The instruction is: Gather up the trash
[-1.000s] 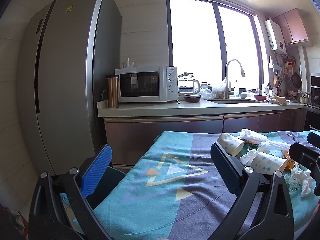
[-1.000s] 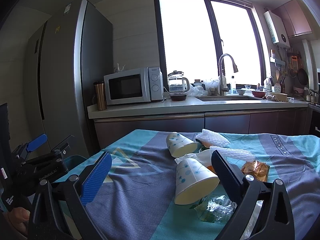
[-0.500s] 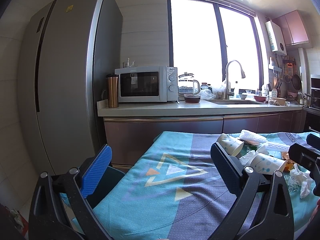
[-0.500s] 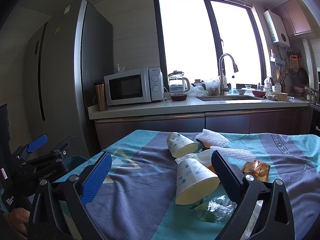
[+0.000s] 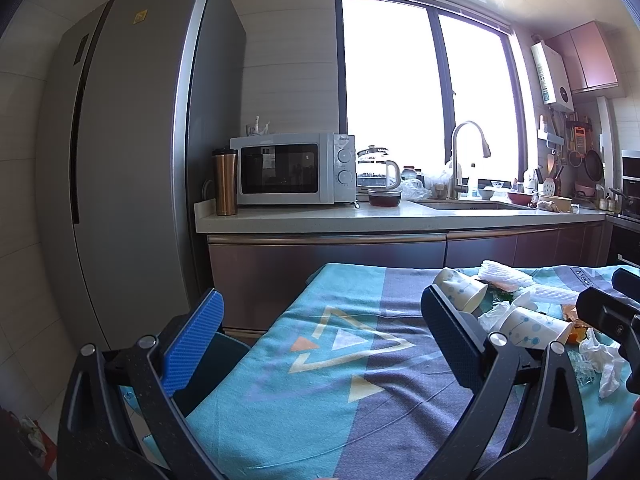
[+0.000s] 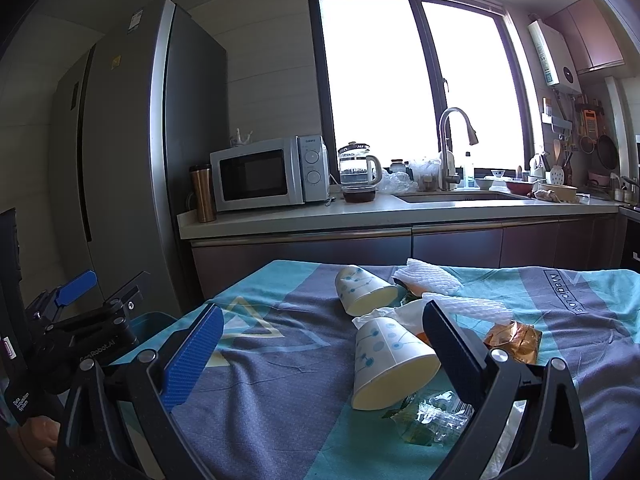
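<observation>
Almost nothing has moved since a second ago. Both tongs, left gripper [image 5: 322, 322] and right gripper [image 6: 322, 334], stay wide apart, holding nothing. The paper cups [image 6: 390, 364] lie mid-table; collecting hasn't started.

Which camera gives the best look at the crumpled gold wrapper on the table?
The right wrist view. There the gold wrapper lies in plain sight on the cloth, just past the right gripper. In the left wrist view only an orange sliver shows behind the near cup, mostly hidden by the right gripper's body.
</observation>
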Motion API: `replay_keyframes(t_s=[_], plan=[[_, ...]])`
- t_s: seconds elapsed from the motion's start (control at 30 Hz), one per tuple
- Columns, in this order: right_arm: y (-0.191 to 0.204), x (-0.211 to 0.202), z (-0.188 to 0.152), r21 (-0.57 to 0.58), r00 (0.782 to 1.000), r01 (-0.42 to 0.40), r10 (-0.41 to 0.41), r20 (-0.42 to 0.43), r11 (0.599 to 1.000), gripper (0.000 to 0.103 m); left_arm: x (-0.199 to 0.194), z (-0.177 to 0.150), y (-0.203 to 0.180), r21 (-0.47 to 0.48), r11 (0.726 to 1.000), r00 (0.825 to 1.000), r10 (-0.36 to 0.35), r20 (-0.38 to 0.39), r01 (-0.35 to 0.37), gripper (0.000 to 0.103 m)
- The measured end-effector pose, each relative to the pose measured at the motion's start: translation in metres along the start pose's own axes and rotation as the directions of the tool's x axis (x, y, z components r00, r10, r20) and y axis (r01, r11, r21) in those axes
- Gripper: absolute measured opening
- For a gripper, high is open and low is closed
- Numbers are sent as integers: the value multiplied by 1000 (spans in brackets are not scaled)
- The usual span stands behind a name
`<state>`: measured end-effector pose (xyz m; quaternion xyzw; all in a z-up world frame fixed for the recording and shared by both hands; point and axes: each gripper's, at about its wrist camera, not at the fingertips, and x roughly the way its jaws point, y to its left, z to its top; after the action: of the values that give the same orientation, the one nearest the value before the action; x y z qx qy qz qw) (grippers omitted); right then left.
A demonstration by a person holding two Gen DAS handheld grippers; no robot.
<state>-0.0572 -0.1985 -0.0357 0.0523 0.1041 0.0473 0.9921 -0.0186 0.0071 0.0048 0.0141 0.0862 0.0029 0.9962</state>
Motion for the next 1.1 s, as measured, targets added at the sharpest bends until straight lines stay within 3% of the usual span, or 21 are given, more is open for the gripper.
replay_keyframes(t_s=[1.1], plan=[[2, 3, 0, -2, 1000, -18, 18, -7, 1000, 96, -2, 1, 1, -18, 1000, 1000, -3, -1, 3, 97]])
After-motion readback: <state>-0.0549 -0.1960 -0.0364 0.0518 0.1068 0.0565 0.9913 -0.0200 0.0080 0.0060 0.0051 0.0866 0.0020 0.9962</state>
